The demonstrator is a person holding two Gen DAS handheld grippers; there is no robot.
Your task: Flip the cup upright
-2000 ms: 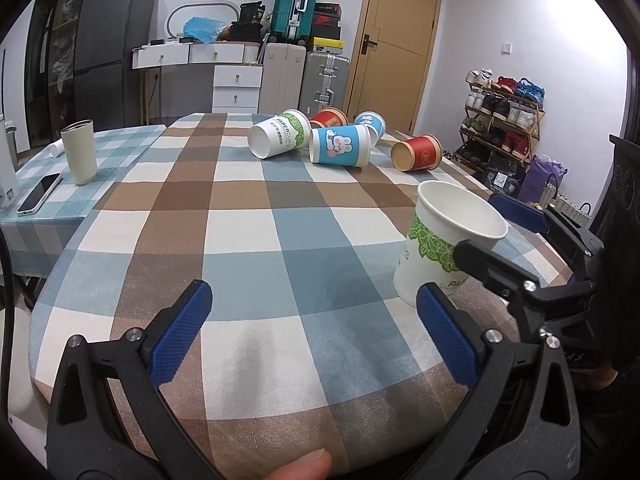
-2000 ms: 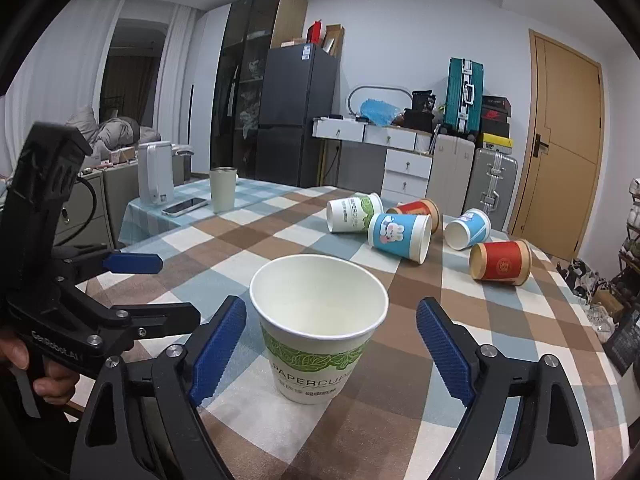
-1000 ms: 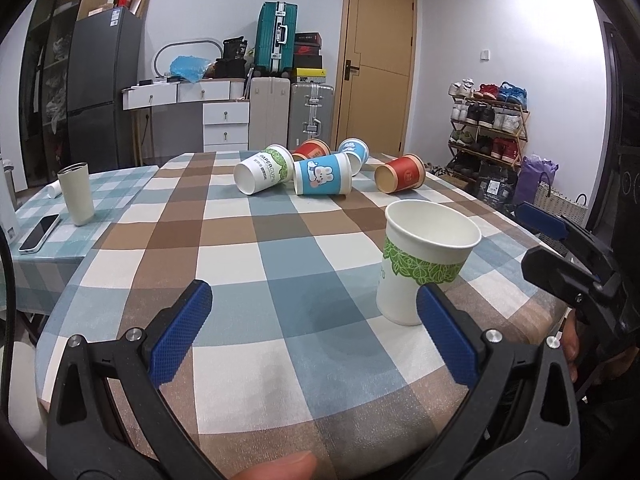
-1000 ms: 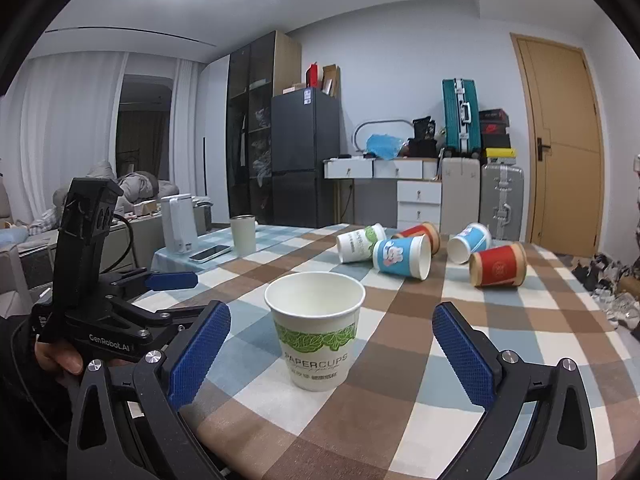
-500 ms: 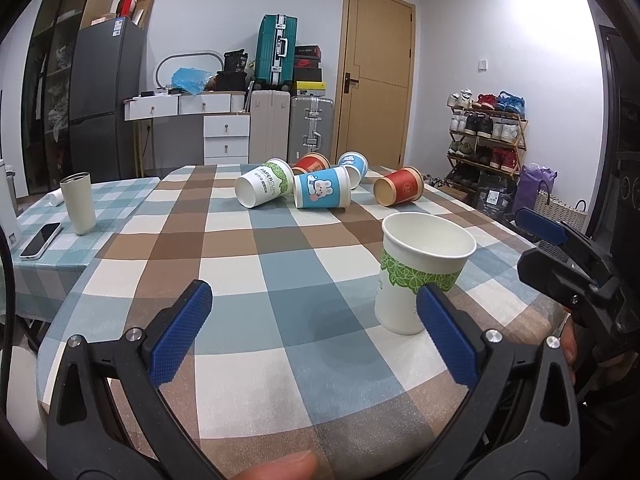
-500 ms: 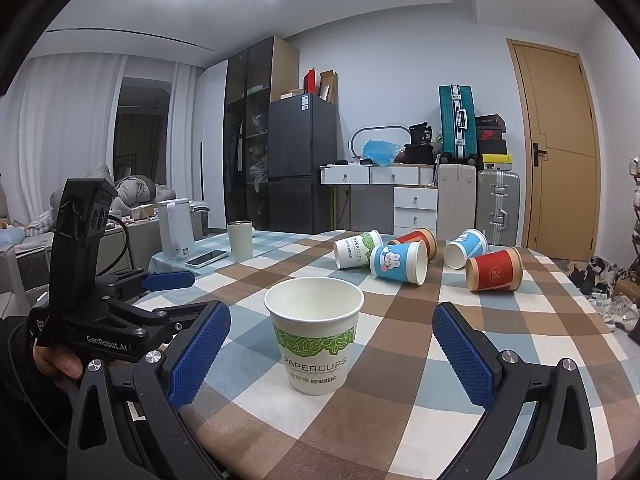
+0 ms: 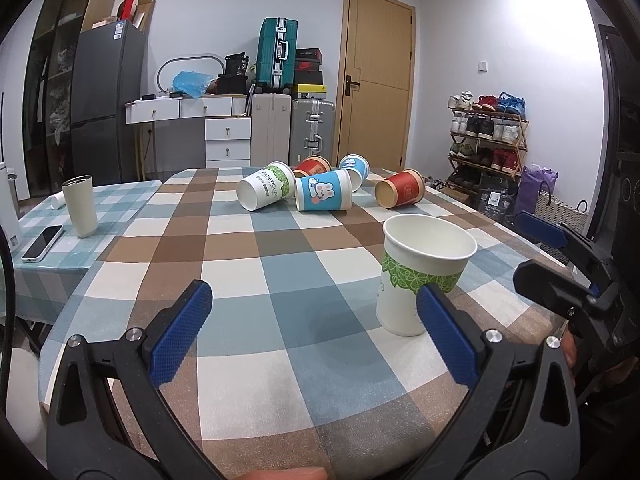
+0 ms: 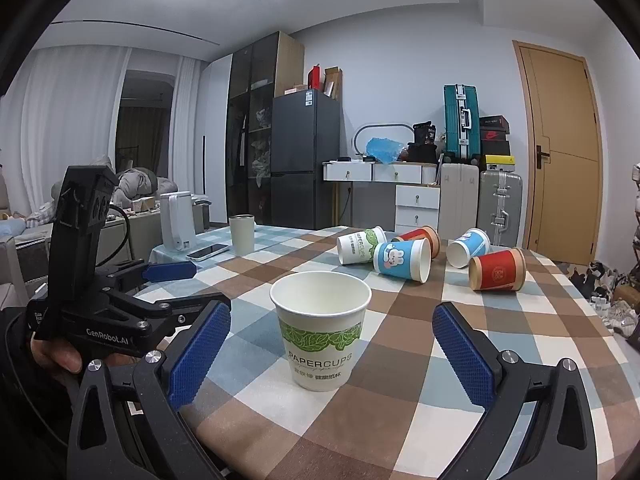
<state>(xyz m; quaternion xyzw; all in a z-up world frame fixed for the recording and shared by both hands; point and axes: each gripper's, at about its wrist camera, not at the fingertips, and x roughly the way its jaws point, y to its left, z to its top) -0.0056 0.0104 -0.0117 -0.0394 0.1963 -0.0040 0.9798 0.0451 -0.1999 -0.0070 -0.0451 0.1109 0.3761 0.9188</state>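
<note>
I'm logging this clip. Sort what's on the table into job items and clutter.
Job items:
- upright green-leaf cup, standing alone in front of the open right tool
- five tipped cups: green-leaf, blue bunny, blue, two red
- left tool, open

Clutter:
- tumbler
- phone
- white appliance

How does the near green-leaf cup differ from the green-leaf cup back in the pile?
The near green-leaf cup stands upright, mouth up; the far green-leaf cup lies on its side, mouth sideways. The near one stands alone between the right gripper's open fingers; the far one lies against the blue bunny cup. Both are white paper cups with green leaf bands.
</note>
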